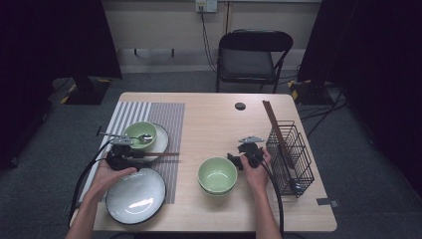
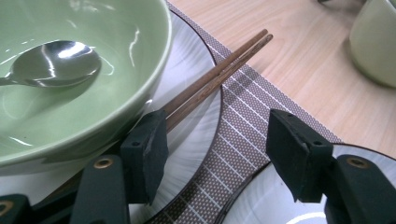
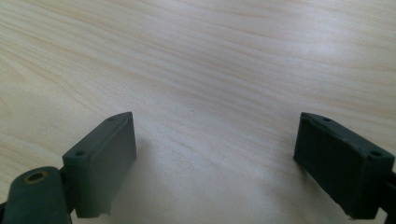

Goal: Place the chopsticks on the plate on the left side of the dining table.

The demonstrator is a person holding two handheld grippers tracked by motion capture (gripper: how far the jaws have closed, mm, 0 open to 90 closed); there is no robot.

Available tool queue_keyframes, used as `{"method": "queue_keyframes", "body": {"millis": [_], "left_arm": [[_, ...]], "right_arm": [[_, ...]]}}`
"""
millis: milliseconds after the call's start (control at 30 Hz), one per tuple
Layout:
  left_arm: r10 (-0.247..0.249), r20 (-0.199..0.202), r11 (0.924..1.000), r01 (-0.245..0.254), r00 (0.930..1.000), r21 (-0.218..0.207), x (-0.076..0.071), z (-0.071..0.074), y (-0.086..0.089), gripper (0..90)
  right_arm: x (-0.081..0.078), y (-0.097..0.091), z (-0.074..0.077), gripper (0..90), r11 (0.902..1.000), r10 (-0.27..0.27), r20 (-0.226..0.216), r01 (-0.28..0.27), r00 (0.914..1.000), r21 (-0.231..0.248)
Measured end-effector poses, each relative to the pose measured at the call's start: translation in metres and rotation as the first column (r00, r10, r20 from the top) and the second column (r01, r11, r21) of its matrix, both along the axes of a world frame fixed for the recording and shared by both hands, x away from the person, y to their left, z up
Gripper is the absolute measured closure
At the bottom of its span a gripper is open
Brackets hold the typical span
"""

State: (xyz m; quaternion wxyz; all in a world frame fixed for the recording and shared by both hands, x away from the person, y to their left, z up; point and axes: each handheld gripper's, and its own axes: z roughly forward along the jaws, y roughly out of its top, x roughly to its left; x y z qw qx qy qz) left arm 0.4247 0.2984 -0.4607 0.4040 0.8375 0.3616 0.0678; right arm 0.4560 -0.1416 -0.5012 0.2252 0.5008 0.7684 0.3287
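Pale wood worktop (image 1: 214, 124) is seen under both hands. Brown chopsticks (image 2: 219, 74) are laid across the plate (image 2: 196, 140) rim beside the green bowl (image 2: 116, 70), their long axis running away from the left claw (image 2: 217, 156), whose jaws are spread wide, nothing gripped. Bare wood is faced by the right claw (image 3: 215, 163), likewise wide.
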Motion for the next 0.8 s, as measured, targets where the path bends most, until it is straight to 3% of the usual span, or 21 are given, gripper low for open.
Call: {"method": "queue_keyframes", "body": {"millis": [200,333,533,700,800], "left_arm": [[0.031,0.033,0.9994,-0.031,0.9990,-0.014,-0.008,0.008,0.004,35.3],[0.050,0.042,0.9987,-0.051,0.9978,0.010,-0.015,0.011,0.010,34.7],[0.101,0.041,0.9945,-0.102,0.9940,0.022,-0.024,0.013,0.031,32.4],[0.170,0.058,0.9851,-0.171,0.9838,0.017,-0.035,0.013,0.057,30.5],[0.228,0.036,0.9727,-0.229,0.9730,0.036,-0.040,0.006,0.070,30.4]], "right_arm": [[0.000,0.000,0.000,12.0,1.0000,0.000,0.000,0.000,1.0000,0.000],[0.000,0.000,0.000,12.0,1.0000,0.000,0.000,0.000,1.0000,0.000],[0.000,0.000,0.000,12.0,1.0000,0.000,0.000,0.000,1.0000,0.000],[0.000,0.000,0.000,12.0,1.0000,0.000,0.000,0.000,1.0000,0.000],[0.000,0.000,0.000,12.0,1.0000,0.000,0.000,0.000,1.0000,0.000]]}}
